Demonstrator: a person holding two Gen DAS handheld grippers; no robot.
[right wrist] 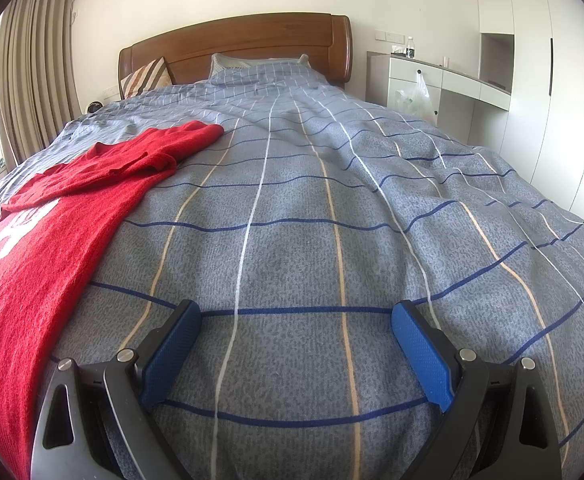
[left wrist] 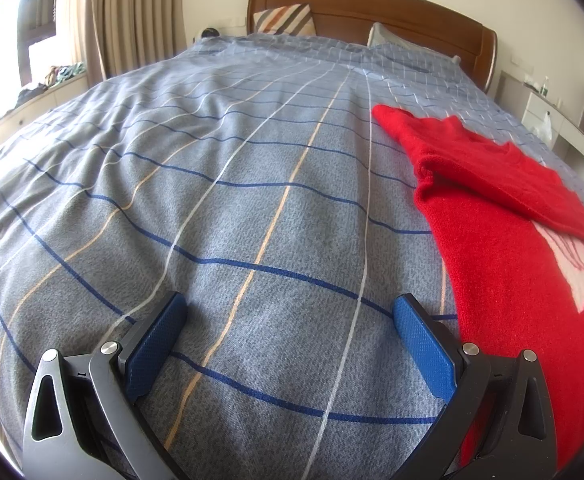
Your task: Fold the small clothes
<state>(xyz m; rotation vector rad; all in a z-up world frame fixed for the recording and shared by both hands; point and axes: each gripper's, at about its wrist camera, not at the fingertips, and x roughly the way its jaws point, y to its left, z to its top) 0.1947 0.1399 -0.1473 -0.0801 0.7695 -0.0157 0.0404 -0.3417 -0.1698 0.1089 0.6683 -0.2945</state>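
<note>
two grippers hover over a bed, each seen from its own wrist camera. the left gripper [left wrist: 289, 308] has its blue-padded fingers [left wrist: 155, 344] spread wide, holding nothing, with only the quilt [left wrist: 231, 184] between them. the right gripper [right wrist: 296, 314] likewise has its fingers [right wrist: 422, 350] set wide apart and empty above the same grey-blue checked cover [right wrist: 352, 208]. the red sweater [left wrist: 504, 240] lies flat on the quilt between the two grippers: to the right of the left gripper, its edge just beside the right-hand finger, and to the left of the right gripper [right wrist: 51, 232], near its left-hand finger. one sleeve is folded across the body of the garment, partly covering a white motif [left wrist: 576, 276] on the front; the other sleeve end points toward the wooden headboard [right wrist: 243, 48]. a striped cushion [left wrist: 285, 20] and a pillow [right wrist: 251, 66] rest against the headboard. curtains [left wrist: 103, 16] hang on the window side, and a white desk unit [right wrist: 444, 80] with a plastic bag [right wrist: 414, 98] hung on it stands on the other.
</note>
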